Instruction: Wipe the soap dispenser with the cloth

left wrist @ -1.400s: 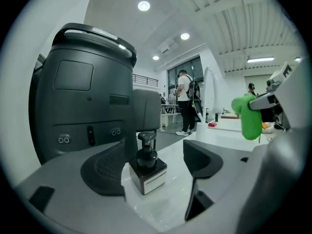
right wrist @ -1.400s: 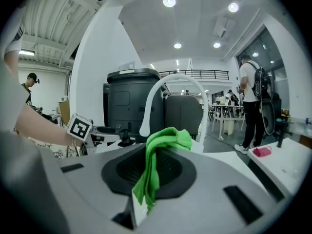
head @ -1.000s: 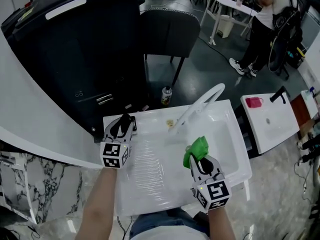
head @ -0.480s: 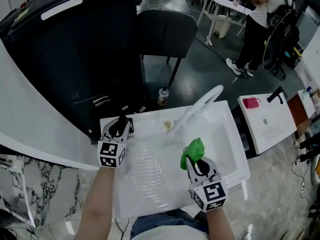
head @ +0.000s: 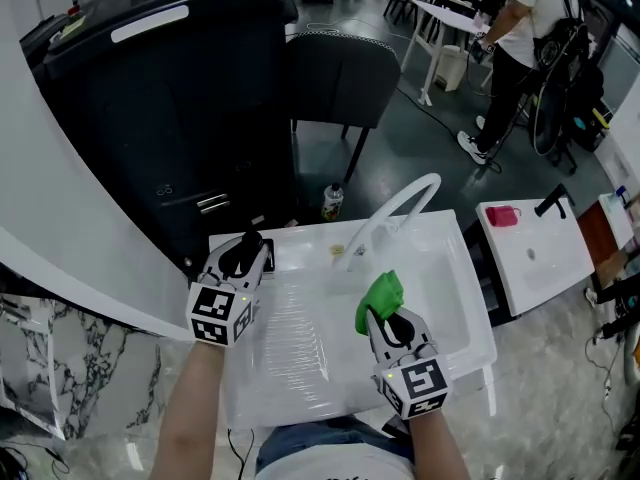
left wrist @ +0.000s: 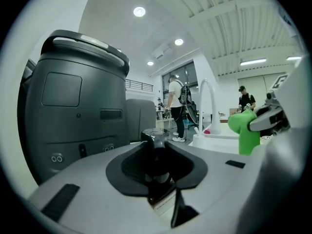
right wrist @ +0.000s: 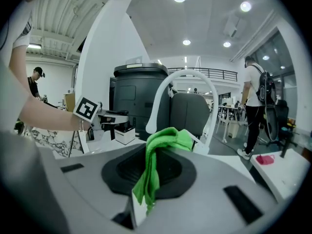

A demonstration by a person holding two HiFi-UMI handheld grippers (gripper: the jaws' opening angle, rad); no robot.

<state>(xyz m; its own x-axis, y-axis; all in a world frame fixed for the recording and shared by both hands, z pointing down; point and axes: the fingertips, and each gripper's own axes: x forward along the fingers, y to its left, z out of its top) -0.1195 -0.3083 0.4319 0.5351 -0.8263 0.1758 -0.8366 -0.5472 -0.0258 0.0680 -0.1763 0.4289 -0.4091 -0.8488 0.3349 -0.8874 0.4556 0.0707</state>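
The right gripper (head: 388, 315) is clenched on a bunched bright green cloth (head: 381, 293) over the white sink surface (head: 300, 343). To its left, the left gripper (head: 247, 251) grasps the dark pump-top soap dispenser (left wrist: 156, 145) at the sink's back left corner. A white arched tap (head: 400, 208) rises behind them.

White moulded sink top (head: 236, 388), standing on dark grey polished floor (head: 410, 138). Ribbed draining board (head: 300, 340) on the left half, deep basin (head: 452, 290) on the right. Tall arched white tap (head: 402, 206) fixed at the back edge, between the two. Small pale yellowish scrap (head: 339, 251) just beside the tap's foot; too small to tell what. On the floor behind: small bottle with a light label (head: 331, 201), upright, near a black padded chair (head: 340, 68). Further right, a second white sink unit (head: 535, 260) bearing a small pink item (head: 501, 216).
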